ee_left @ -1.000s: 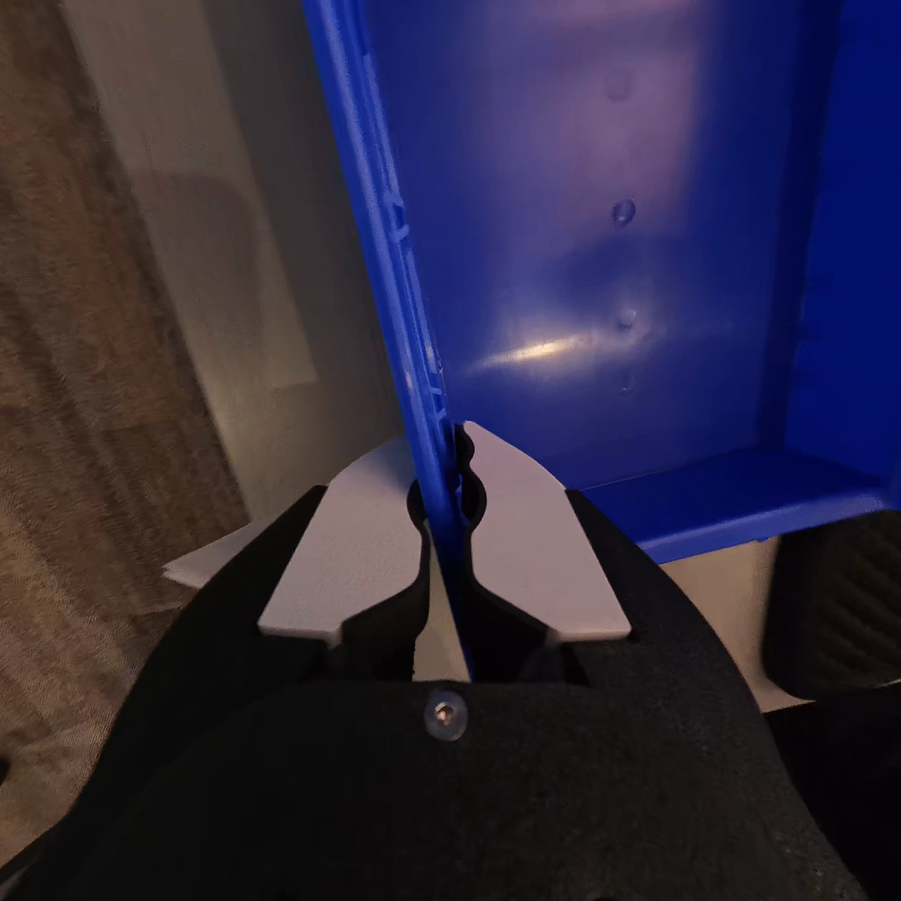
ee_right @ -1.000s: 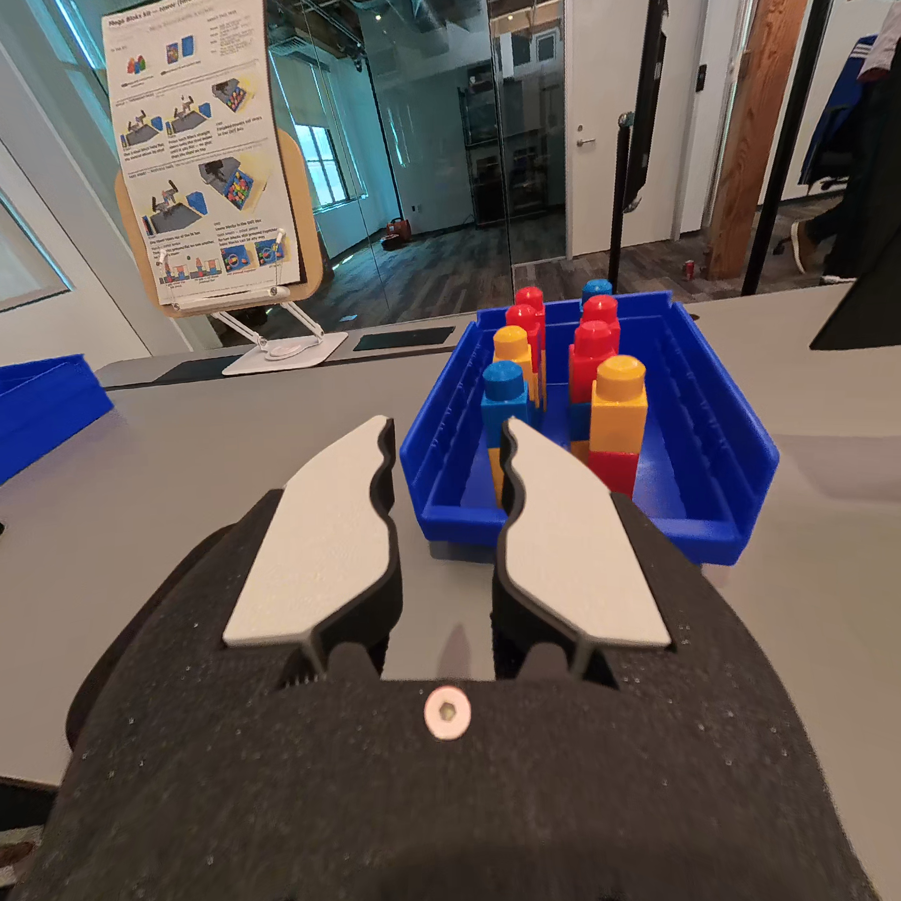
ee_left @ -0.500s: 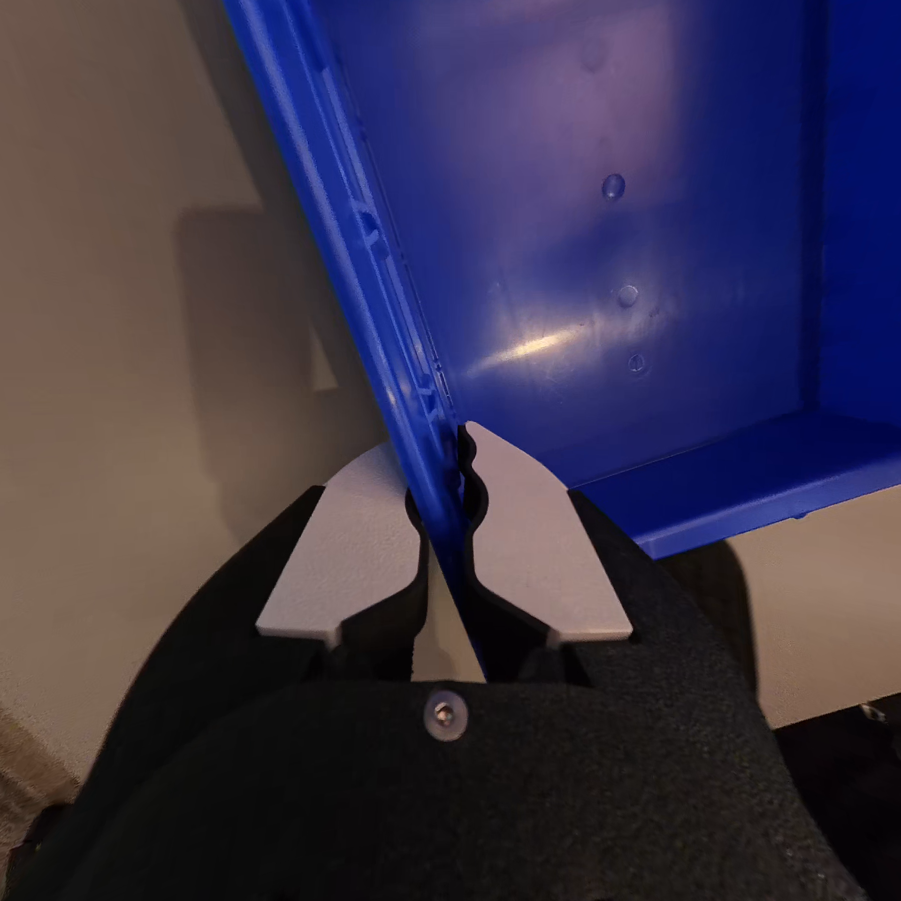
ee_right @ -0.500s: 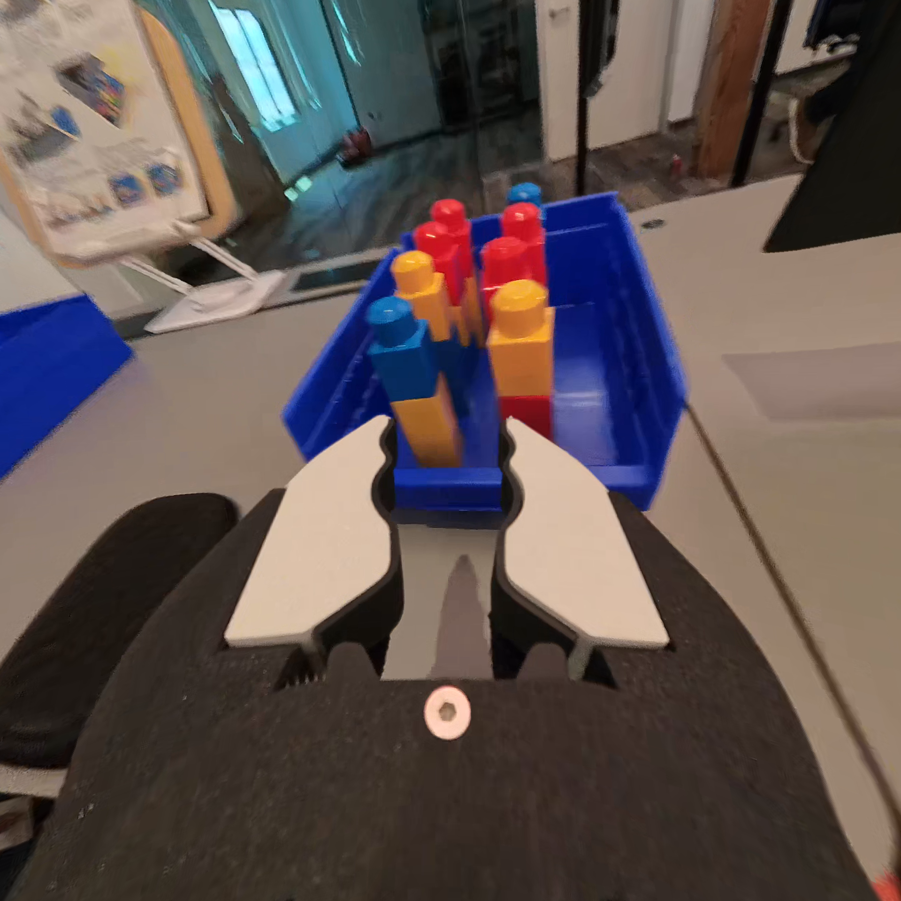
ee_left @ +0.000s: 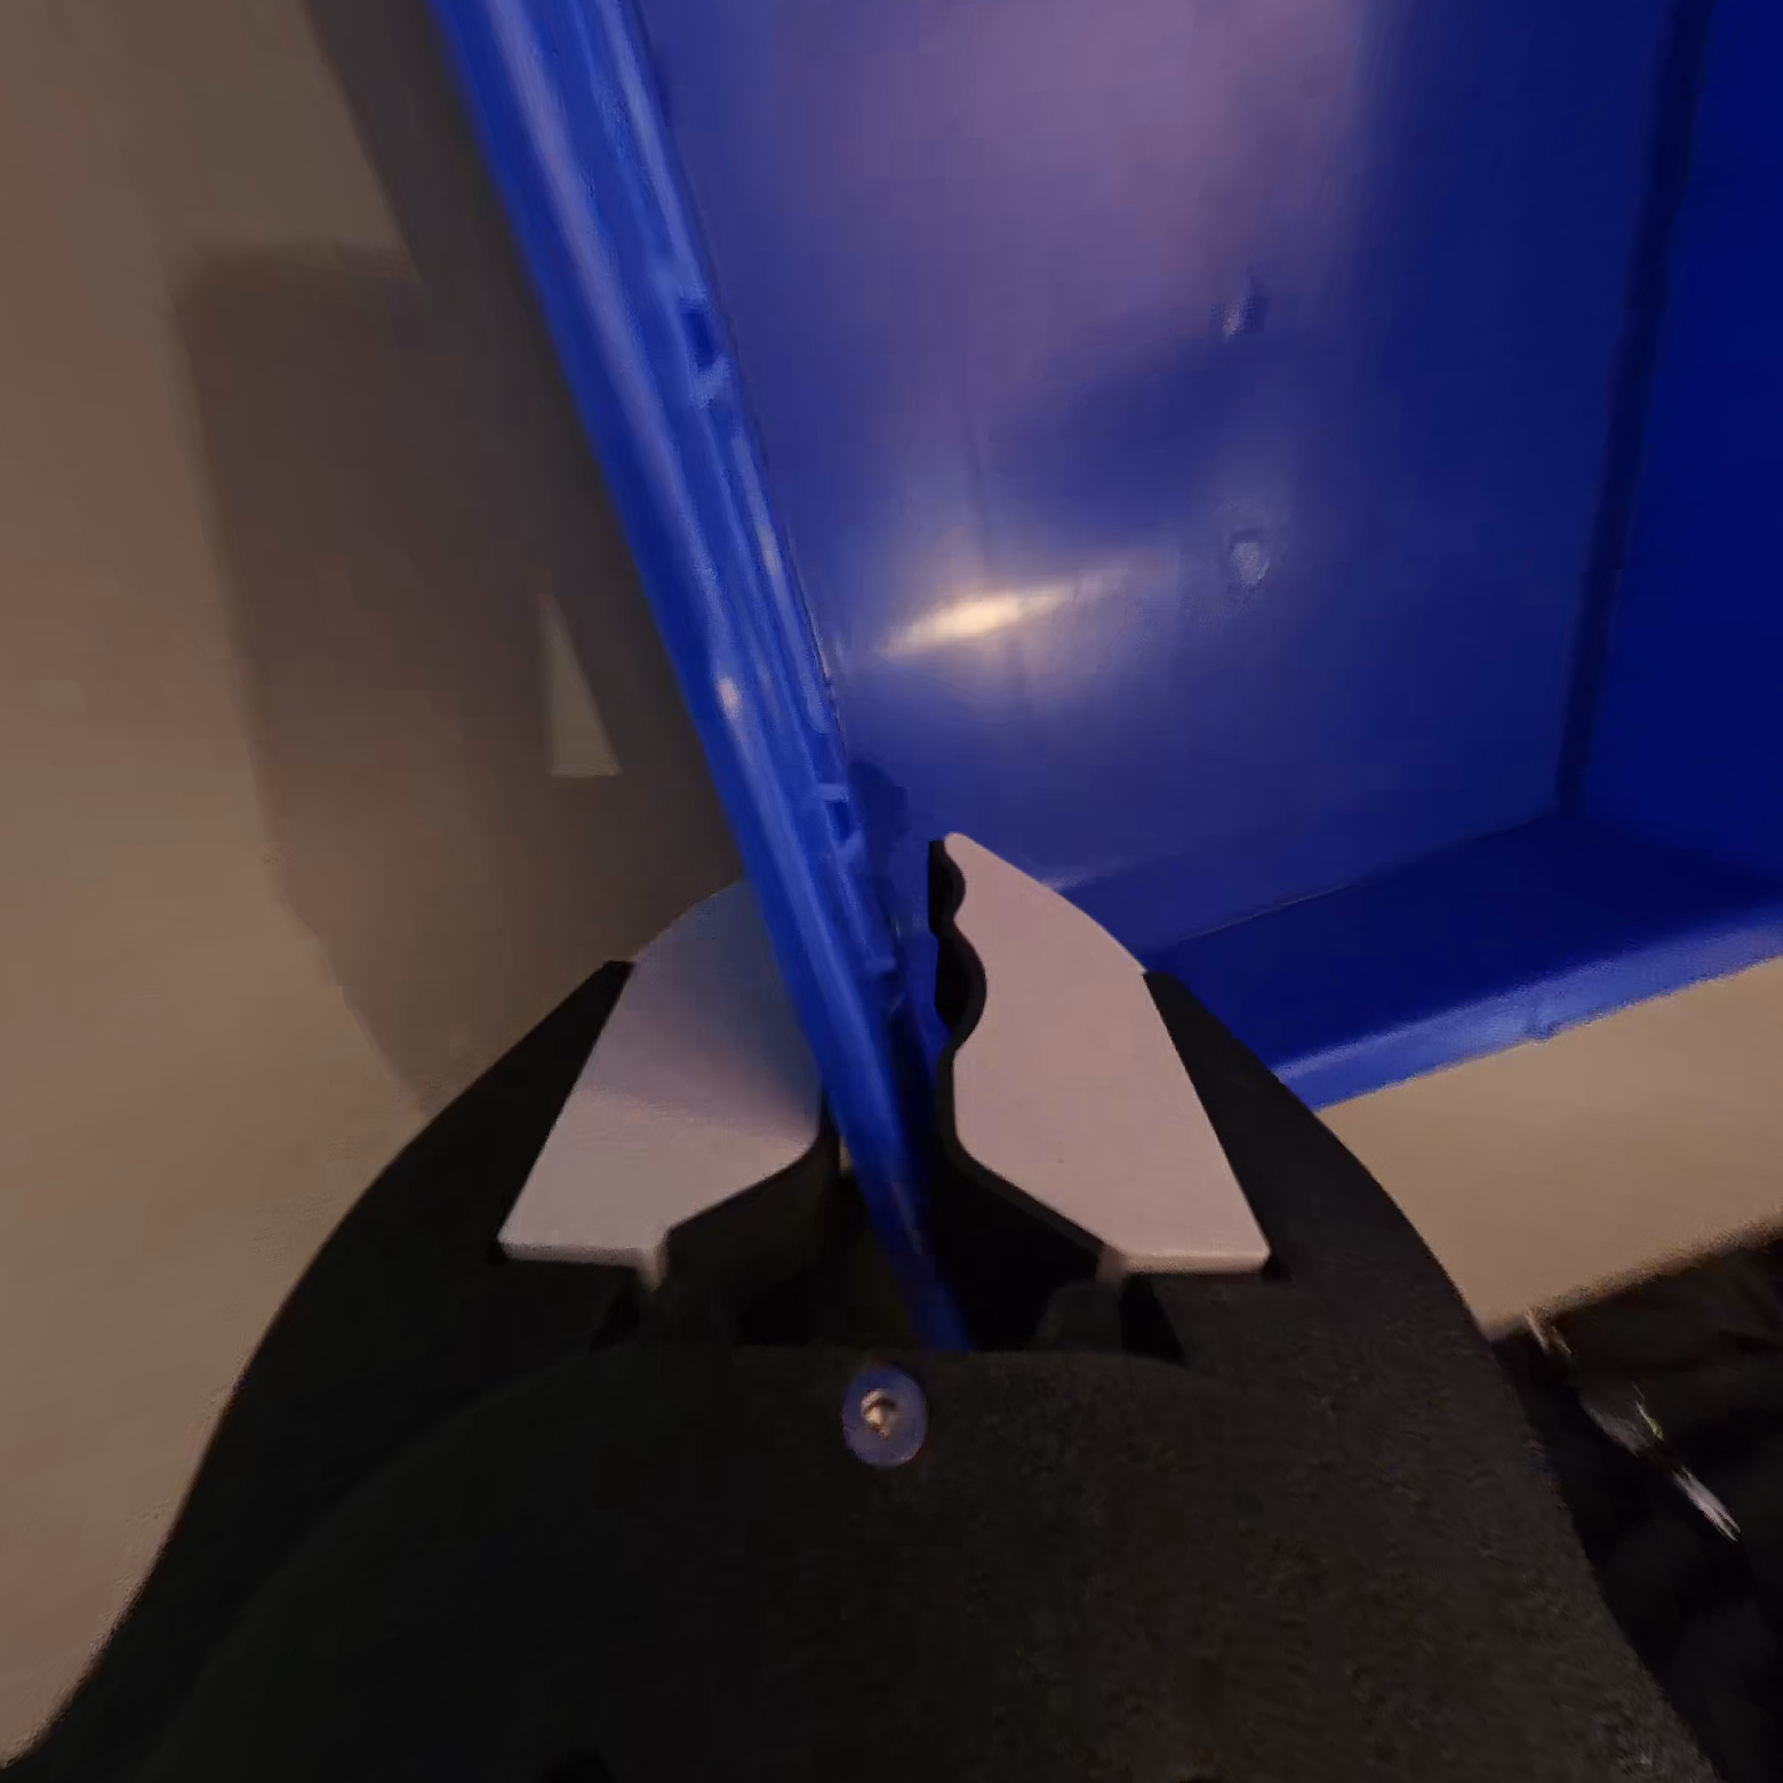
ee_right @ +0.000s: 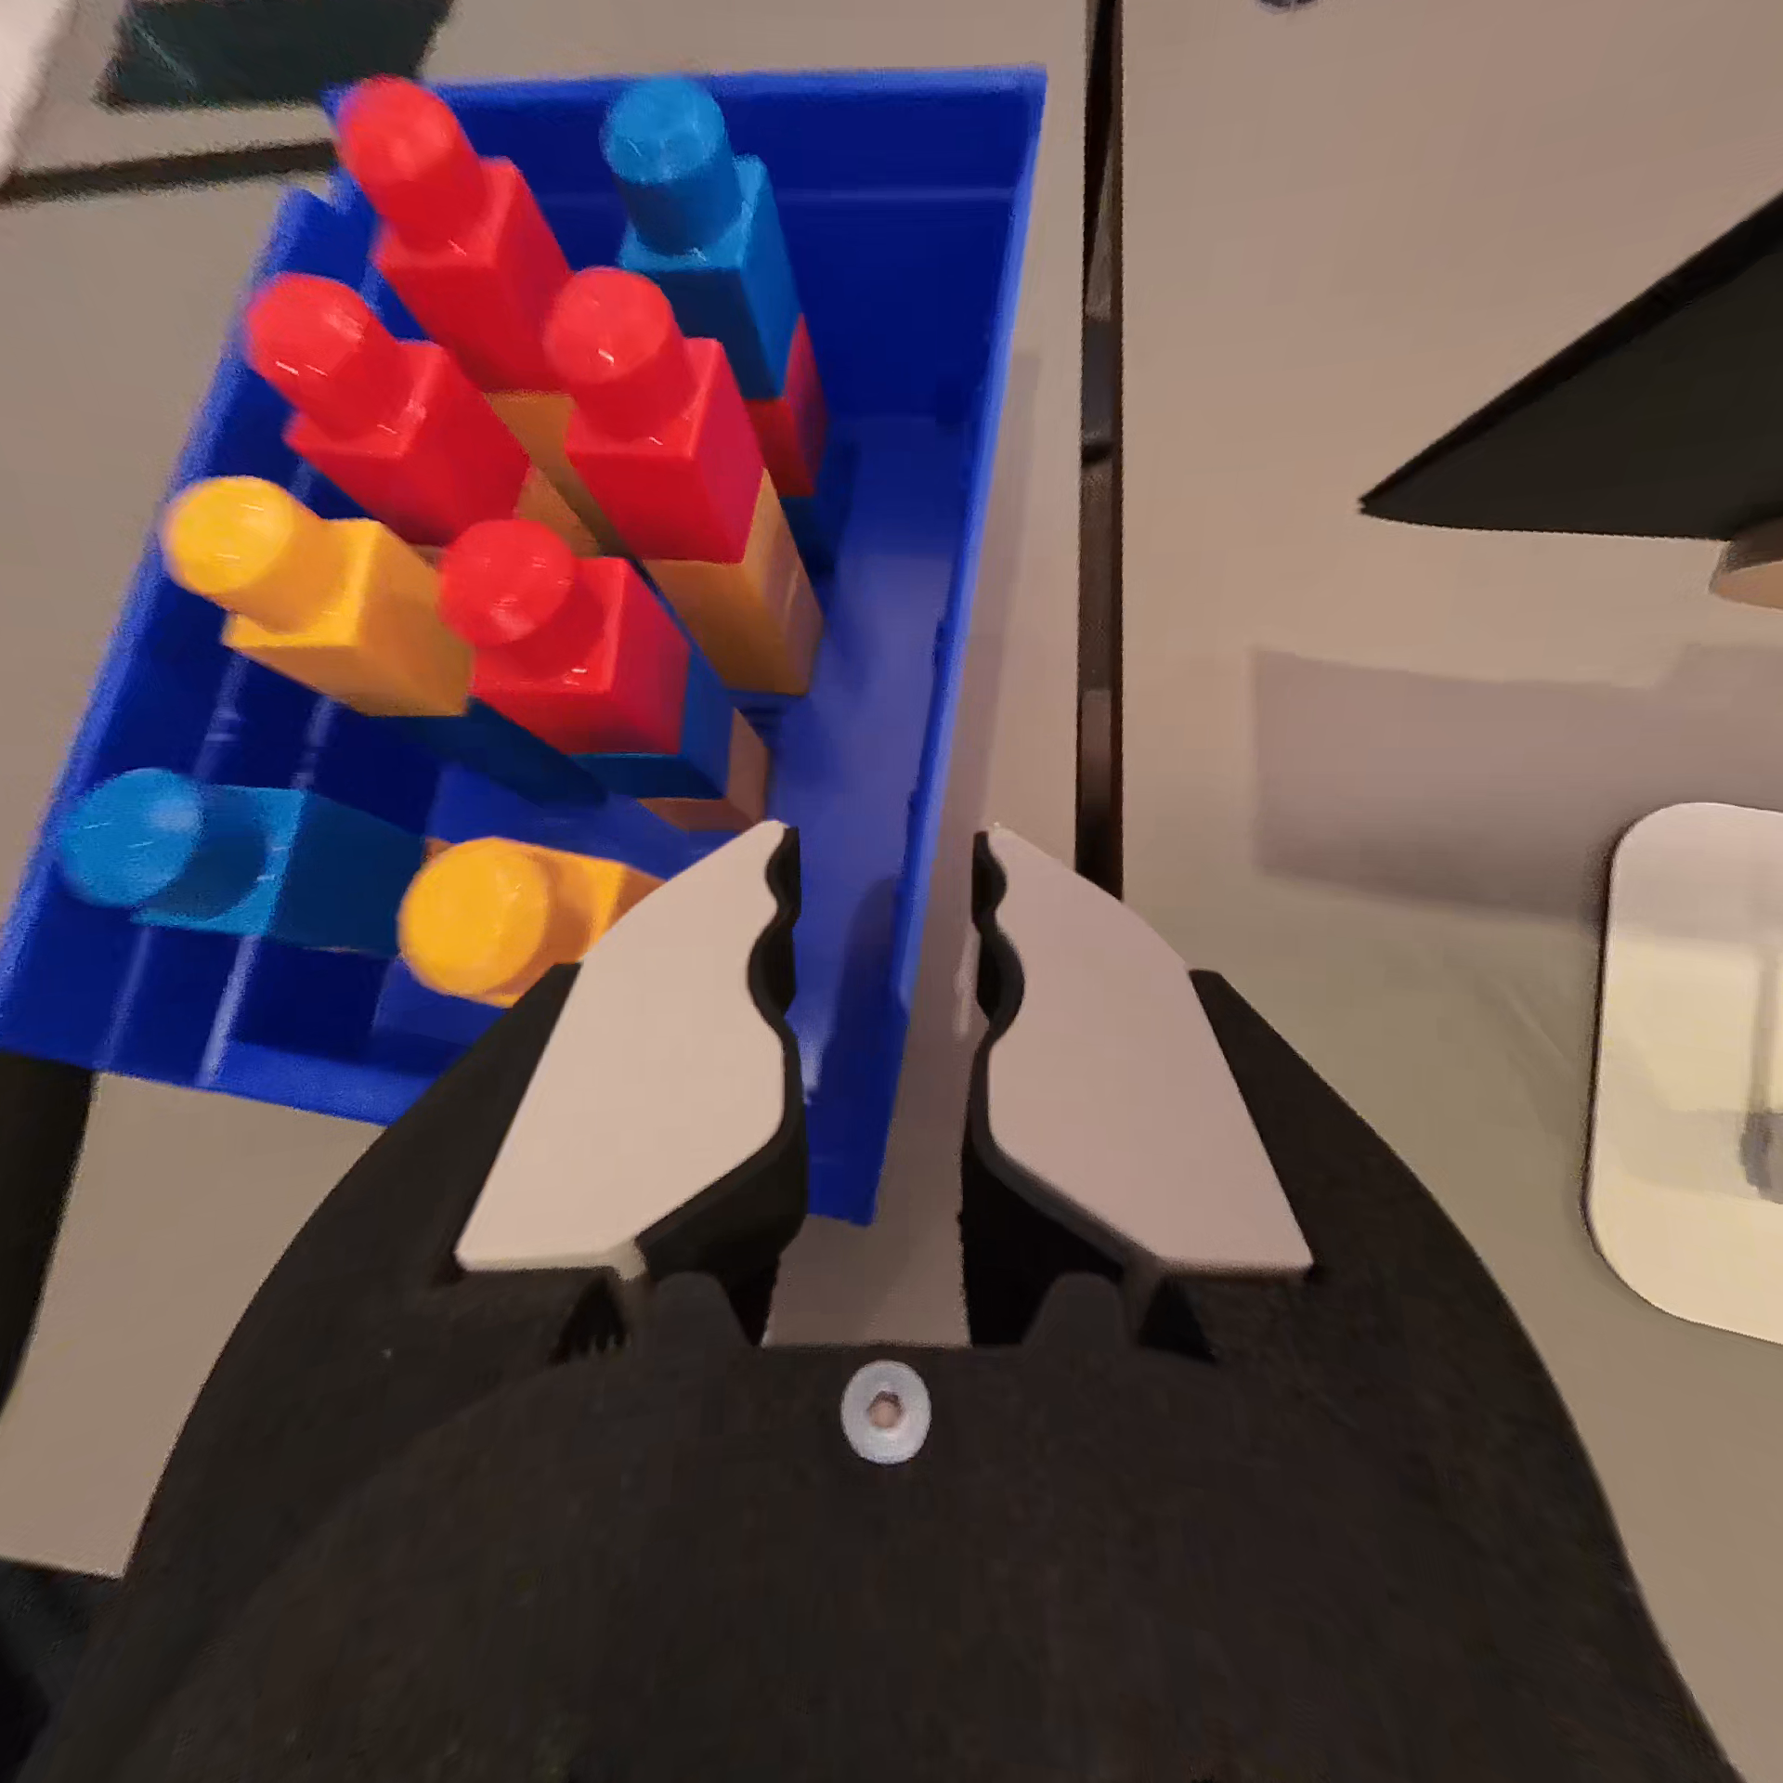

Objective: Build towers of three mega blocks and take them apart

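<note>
In the left wrist view my left gripper (ee_left: 859, 868) is shut on the side wall (ee_left: 772, 627) of a blue bin, and the wall runs deep between the fingers. No blocks show on the visible part of that bin's floor (ee_left: 1206, 482). In the right wrist view a second blue bin (ee_right: 955, 579) holds several upright mega block towers, topped red (ee_right: 627, 386), blue (ee_right: 695, 193) and yellow (ee_right: 318, 598). My right gripper (ee_right: 888, 839) is open, looks down from above and straddles this bin's right wall near its front corner. The left finger (ee_right: 675, 1013) is inside the bin, beside a yellow-topped tower (ee_right: 492, 917).
The bins rest on a grey table (ee_right: 1351, 820) with a dark seam (ee_right: 1100, 386) just right of the full bin. A white rounded object (ee_right: 1698, 1061) lies at the right edge. A black angular shape (ee_right: 1592, 415) juts in at the upper right. My hands' fingertips stand some 80 centimetres from each other.
My right gripper has moved forward and tipped down over the full bin, from in front of it to straddling its right wall. The empty bin's wall sits deeper between my left fingers.
</note>
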Motion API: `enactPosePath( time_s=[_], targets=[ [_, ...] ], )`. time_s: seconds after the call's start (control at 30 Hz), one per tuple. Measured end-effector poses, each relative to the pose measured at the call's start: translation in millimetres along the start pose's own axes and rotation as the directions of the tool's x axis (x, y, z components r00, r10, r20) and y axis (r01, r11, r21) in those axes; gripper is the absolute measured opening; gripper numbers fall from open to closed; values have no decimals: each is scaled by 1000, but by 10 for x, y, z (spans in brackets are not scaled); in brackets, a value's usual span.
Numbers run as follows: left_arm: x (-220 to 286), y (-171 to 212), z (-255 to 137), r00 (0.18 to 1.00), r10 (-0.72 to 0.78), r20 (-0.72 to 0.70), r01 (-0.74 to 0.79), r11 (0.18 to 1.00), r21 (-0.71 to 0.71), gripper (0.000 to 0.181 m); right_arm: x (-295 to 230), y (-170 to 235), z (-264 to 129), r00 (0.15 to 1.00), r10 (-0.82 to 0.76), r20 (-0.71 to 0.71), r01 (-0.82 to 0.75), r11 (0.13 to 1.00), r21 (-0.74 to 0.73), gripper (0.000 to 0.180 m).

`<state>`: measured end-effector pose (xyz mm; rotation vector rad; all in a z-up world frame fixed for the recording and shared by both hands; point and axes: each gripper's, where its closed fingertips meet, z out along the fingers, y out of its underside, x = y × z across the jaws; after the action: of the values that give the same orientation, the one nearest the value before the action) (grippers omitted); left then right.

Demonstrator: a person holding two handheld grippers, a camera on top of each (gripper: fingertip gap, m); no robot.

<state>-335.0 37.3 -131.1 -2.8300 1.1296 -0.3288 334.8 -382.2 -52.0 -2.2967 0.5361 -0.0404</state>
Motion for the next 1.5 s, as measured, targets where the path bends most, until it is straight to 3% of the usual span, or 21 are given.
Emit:
enactPosePath(
  time_s=[0.07, 0.2, 0.37, 0.67, 0.87, 1.0, 1.5],
  targets=[
    [92, 17, 22, 994, -57, -98, 53, 998, -40, 20, 108, 59, 154, 999, -17, -43, 14, 997, -77, 34],
    [73, 5, 29, 1000, 13, 7, -13, 999, -40, 10, 126, 229, 445, 1000, 28, -3, -28, 970, -242, 33],
    [333, -72, 91, 1000, 23, 8, -22, 999, -26, 12, 169, 331, 640, 1000, 17, -19, -23, 914, -404, 29],
    [582, -265, 1, 983, -36, -182, 53, 995, 89, 35, 223, 340, 834, 997, -52, -59, 10, 826, -563, 29],
    [563, -289, -274, 979, 5, -204, 41, 974, 222, 28, 191, 333, 895, 999, -12, -30, -9, 804, -595, 20],
    [595, -254, -484, 973, 30, -229, 44, 950, 308, 27, 112, 344, 889, 1000, 14, 17, -1, 789, -615, 5],
    [632, 227, -784, 972, 96, -215, 0, 914, 406, 23, 125, 346, 884, 998, 63, 23, -36, 789, -613, 4]
  ],
)
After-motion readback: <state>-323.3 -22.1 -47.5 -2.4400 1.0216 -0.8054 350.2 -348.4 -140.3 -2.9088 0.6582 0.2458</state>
